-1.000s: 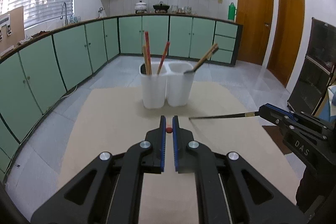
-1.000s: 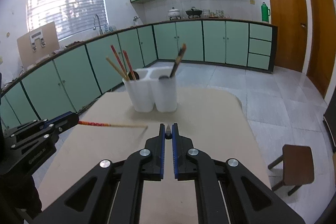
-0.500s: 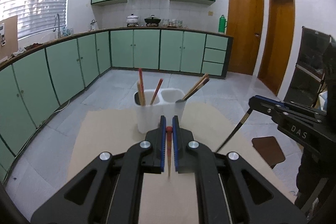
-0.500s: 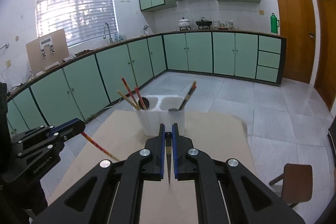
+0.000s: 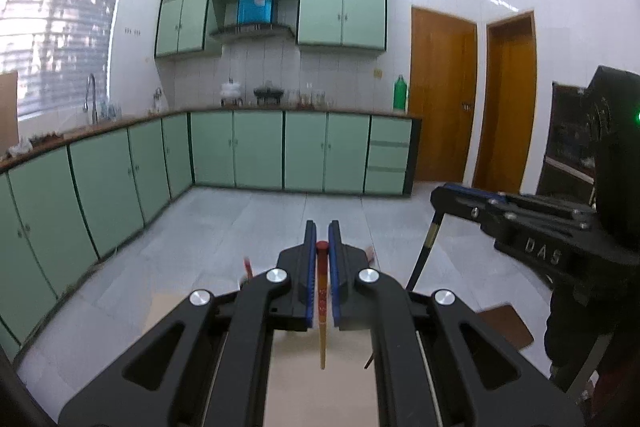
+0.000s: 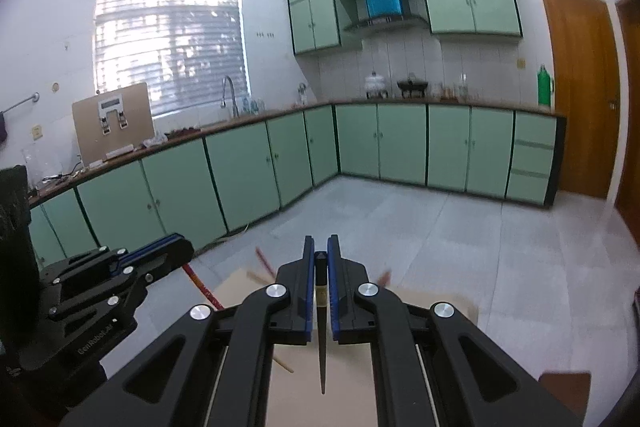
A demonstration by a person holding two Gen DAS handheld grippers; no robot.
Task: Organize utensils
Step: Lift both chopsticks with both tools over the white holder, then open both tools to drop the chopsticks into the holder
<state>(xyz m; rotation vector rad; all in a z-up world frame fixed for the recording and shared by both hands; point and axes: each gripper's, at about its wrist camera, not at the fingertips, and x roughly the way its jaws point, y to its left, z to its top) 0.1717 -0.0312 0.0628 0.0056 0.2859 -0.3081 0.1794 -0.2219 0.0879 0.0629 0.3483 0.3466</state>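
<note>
Left wrist view: the left gripper (image 5: pixel 322 251) is clamped on a red-topped chopstick (image 5: pixel 322 301) near its head, the shaft hanging toward 6 o'clock over the tan table (image 5: pixel 296 387). At 3 o'clock the right gripper (image 5: pixel 438 195) pinches a dark chopstick (image 5: pixel 422 255) the same way. Both sticks look light, stiff and slick, so a grip near the top lets them swing; taking hold lower would probably steady them. Blurred stick tips at 9 o'clock may mark the holder, which is hidden behind the fingers.
</note>
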